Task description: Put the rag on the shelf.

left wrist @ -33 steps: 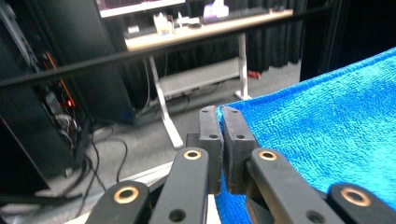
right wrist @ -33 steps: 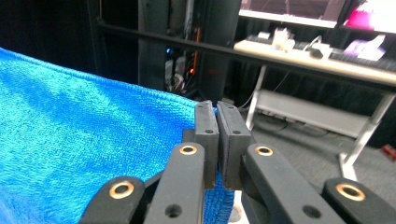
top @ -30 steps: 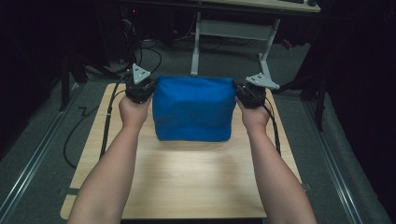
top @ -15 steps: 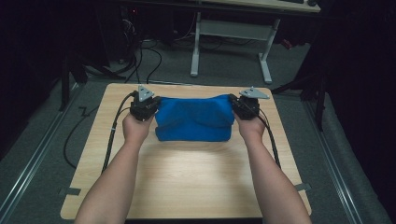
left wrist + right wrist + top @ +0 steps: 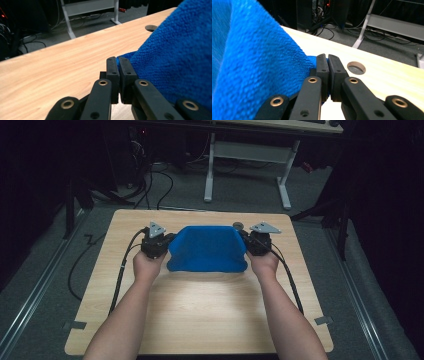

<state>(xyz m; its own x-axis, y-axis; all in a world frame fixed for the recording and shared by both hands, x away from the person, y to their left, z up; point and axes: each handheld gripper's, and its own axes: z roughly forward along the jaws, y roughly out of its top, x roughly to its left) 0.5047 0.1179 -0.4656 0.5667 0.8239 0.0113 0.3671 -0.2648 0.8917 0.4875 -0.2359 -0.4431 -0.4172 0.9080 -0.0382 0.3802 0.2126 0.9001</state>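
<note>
A: Where's the cloth [image 5: 207,249] sitting?
B: Near the table's [image 5: 200,315] far edge, sagging between your grippers; left gripper [image 5: 119,65] and right gripper [image 5: 327,62] are each pinching a top corner, long axis running across.

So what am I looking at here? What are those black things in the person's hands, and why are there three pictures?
There is no robot arm here. A person stands at a wooden table and holds a hand-held tool in each hand, each one ending in two black jaws that pinch like tongs. The high view comes from a camera above, looking down on the table, with the forearms coming in from the bottom. There the left gripper is at the left and the right gripper at the right.

The other two pictures come from small cameras riding on each tool, looking along its own jaws. Between the tools hangs a blue cloth, a fluffy towel. Each gripper is shut on one corner of it, and its lower edge rests on the table. A round hole in the tabletop shows near the right gripper.
</note>
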